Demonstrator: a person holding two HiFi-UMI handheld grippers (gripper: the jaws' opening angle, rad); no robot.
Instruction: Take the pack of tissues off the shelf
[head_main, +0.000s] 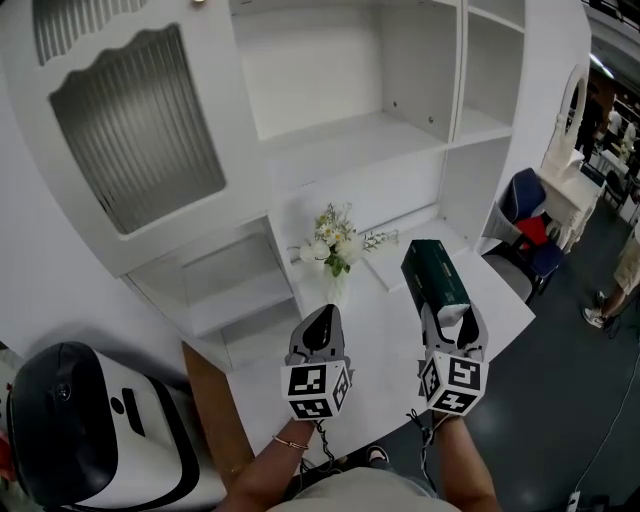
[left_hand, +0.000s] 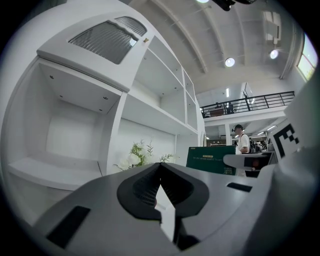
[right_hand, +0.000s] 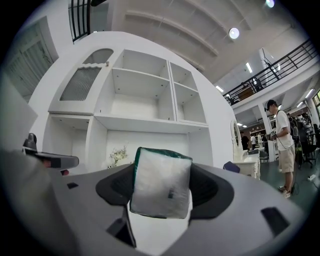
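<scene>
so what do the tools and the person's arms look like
The left tool and right tool each have a grey body, dark jaws and a white cube with black square markers at the back. Thin dark cables trail from both. No sleeves show; a thin bracelet circles the left wrist.

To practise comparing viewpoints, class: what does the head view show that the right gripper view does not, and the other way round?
Only the head view: a rounded black-and-white machine at lower left, and the wearer's forearm with a thin bracelet.

Only the right gripper view: the pack's white end face clamped between the right gripper jaws, a round ceiling light and a black balcony railing.

Both: the dark green pack of tissues, the white shelf unit and the bunch of white flowers.
</scene>
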